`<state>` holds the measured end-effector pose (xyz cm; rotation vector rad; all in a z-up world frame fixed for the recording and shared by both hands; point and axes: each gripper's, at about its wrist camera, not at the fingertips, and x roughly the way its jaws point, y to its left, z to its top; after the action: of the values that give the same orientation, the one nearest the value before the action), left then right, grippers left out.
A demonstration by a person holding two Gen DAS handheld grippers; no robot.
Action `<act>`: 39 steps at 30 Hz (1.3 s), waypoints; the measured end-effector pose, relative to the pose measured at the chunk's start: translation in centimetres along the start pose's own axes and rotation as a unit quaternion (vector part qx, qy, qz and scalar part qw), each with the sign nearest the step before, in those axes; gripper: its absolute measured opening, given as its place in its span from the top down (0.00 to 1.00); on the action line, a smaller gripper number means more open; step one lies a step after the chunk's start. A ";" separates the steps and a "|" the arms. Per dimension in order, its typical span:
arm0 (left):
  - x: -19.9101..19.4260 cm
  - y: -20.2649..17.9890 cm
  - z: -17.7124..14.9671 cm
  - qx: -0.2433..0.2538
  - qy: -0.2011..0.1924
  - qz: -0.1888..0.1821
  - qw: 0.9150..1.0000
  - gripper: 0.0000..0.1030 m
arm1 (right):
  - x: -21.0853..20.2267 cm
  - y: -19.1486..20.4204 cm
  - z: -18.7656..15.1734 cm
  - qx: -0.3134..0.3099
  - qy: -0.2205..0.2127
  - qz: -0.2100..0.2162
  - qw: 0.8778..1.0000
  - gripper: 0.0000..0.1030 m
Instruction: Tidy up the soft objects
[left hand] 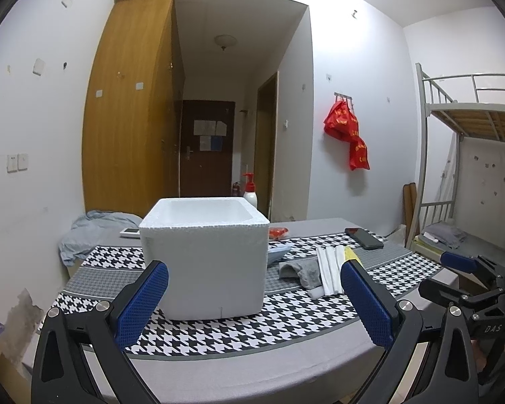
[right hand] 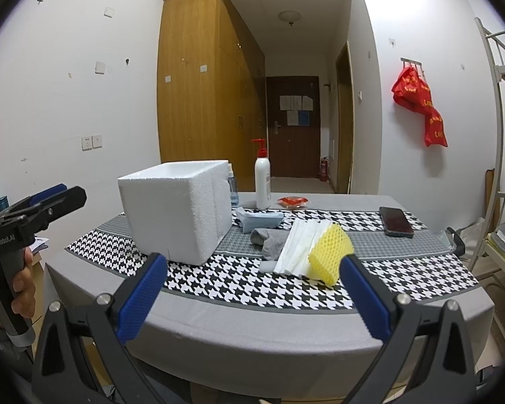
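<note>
One left hand-held gripper (left hand: 254,298) is held above the near edge of the desk (right hand: 252,323), jaws spread wide and empty, facing one white foam box (left hand: 203,259). The box stands upright, open at the top, on the houndstooth cloth (right hand: 239,279). To the right of the box lie the soft objects, grouped close together: one blue folded cloth (right hand: 261,219), one grey sock (right hand: 269,240), one stack of white foam sheets (right hand: 298,245) and one yellow foam net (right hand: 330,256) resting on the sheets. Behind them stand one pump bottle (right hand: 262,181) and one red packet (right hand: 292,201). One phone (right hand: 395,221) lies well apart, further right. One right hand-held gripper (right hand: 254,298) is also wide open and empty, just before the yellow net.
</note>
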<state>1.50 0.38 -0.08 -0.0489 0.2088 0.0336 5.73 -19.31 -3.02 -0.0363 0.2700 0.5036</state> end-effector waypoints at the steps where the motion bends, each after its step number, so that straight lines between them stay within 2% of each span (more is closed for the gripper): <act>1: 0.0 0.0 0.0 0.001 0.000 0.000 1.000 0.01 | 0.0 0.0 0.0 0.000 0.000 0.000 1.000 0.00; 17: 2.9 0.0 0.1 -0.005 0.025 -0.013 1.000 0.01 | 1.7 -1.2 0.2 0.006 0.014 -0.010 1.000 0.00; 39: 10.6 -4.3 0.0 0.031 0.097 -0.084 0.991 0.01 | 5.7 -5.8 -0.3 0.034 0.060 -0.044 0.997 0.00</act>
<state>12.04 -3.60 -2.07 -0.0070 0.3988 -0.1465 13.26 -21.76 -4.99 -0.0120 0.4003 0.4054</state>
